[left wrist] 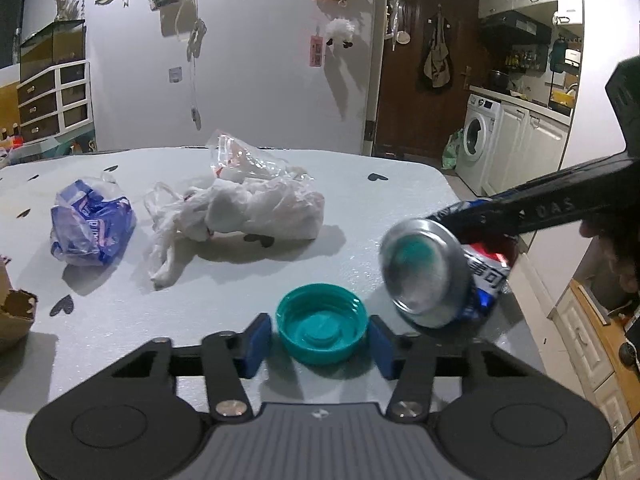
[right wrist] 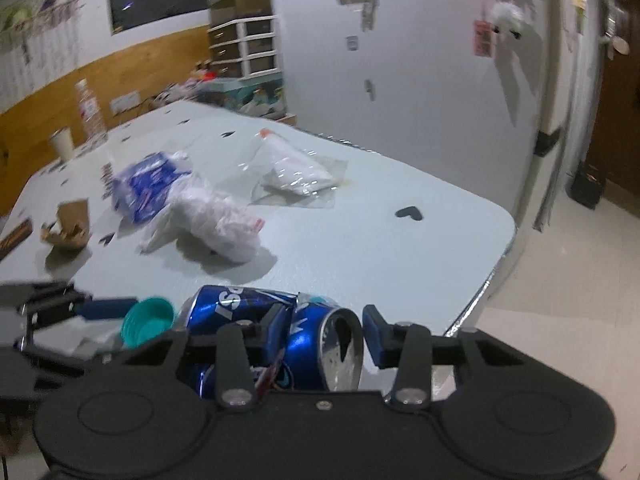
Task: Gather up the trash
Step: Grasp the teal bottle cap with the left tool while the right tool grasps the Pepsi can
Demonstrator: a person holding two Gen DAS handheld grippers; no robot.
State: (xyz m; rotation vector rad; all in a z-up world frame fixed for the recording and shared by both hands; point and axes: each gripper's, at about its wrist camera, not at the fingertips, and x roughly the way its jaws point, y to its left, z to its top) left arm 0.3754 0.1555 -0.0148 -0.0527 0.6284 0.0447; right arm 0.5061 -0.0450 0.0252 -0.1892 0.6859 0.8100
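While the left gripper [left wrist: 322,338] brackets a teal bottle cap [left wrist: 322,323] lying open side up near the front of the pale bench [left wrist: 352,200], its blue fingers [left wrist: 256,344] sit just beside the cap on either side, and contact cannot be told. The right gripper [right wrist: 320,340] has its fingers closed on a crumpled blue soda can [right wrist: 280,332] just right of the cap. Farther back lie a white plastic bag [left wrist: 244,212], a blue-printed bag [left wrist: 92,224], a clear wrapper [left wrist: 244,158] and torn cardboard [left wrist: 14,316].

cap [left wrist: 322,323] left of can [left wrist: 436,272] | bags [left wrist: 240,210] behind — on table [left wrist: 360,208]
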